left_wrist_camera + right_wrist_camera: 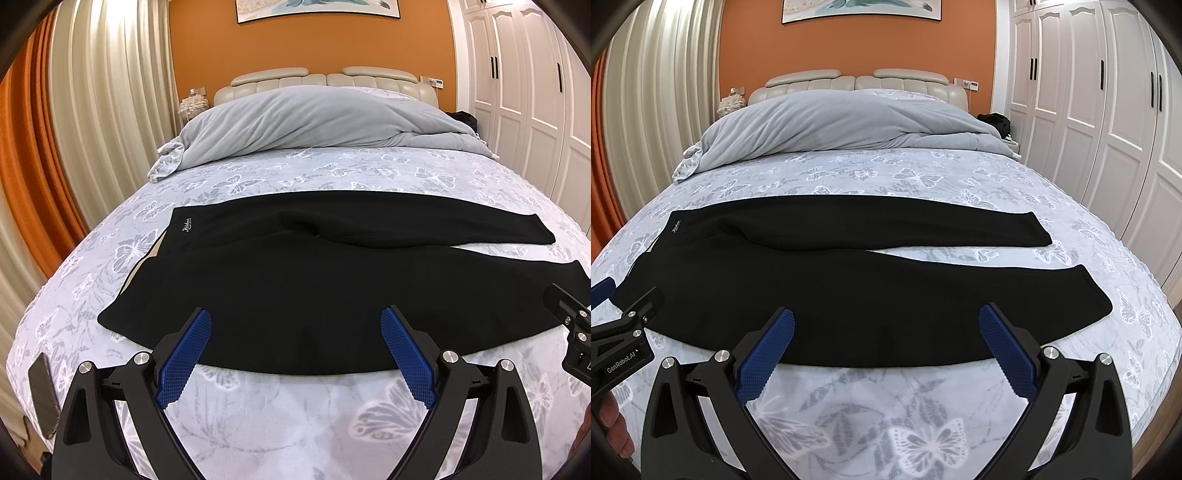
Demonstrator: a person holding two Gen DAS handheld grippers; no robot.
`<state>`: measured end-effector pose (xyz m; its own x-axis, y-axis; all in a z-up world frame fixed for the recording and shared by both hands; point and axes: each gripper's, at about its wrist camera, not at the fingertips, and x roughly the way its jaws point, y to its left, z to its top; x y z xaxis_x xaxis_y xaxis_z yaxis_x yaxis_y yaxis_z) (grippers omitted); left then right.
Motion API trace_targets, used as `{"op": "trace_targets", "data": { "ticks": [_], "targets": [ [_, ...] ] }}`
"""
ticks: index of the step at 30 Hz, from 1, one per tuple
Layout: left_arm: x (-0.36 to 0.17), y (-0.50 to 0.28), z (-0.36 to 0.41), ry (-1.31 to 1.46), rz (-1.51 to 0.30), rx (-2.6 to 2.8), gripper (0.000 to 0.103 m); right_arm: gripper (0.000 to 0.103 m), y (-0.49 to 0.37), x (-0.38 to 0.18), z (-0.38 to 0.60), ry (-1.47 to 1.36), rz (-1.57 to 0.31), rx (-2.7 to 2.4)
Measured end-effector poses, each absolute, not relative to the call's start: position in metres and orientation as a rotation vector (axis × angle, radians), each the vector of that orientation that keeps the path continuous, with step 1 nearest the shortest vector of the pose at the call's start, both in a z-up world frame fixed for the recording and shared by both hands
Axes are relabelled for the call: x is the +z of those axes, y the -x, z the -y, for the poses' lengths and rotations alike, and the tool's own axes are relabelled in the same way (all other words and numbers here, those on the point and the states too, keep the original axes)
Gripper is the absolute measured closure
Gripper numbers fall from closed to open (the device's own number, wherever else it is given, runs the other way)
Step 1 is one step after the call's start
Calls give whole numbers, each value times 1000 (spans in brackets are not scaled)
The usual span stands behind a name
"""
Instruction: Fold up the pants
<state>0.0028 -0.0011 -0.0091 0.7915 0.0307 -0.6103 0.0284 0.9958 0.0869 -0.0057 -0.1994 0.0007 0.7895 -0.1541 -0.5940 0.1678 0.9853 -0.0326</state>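
Black pants lie flat across the bed, waistband at the left, both legs stretching right; they also show in the right wrist view. The far leg lies apart from the near leg at the cuffs. My left gripper is open and empty, its blue fingertips just above the near edge of the pants, toward the waist. My right gripper is open and empty over the near leg's edge. Each gripper shows at the edge of the other's view.
The bed has a pale butterfly-print cover. A grey duvet is heaped at the headboard. A phone lies at the bed's left near edge. White wardrobes stand right, curtains left.
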Motion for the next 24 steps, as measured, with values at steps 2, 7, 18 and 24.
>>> {"op": "trace_targets", "data": {
  "ticks": [2, 7, 18, 24],
  "targets": [
    [-9, -3, 1, -94, -658, 1, 12, 5, 6, 1, 199, -20, -637, -175],
    [-9, -2, 0, -95, -658, 1, 12, 5, 6, 1, 200, -21, -638, -173],
    [-9, -3, 0, -94, -659, 1, 12, 5, 6, -1, 199, -21, -639, -173],
    [-9, -3, 0, -95, -659, 2, 12, 5, 6, -2, 200, -22, -641, -172]
  ]
}}
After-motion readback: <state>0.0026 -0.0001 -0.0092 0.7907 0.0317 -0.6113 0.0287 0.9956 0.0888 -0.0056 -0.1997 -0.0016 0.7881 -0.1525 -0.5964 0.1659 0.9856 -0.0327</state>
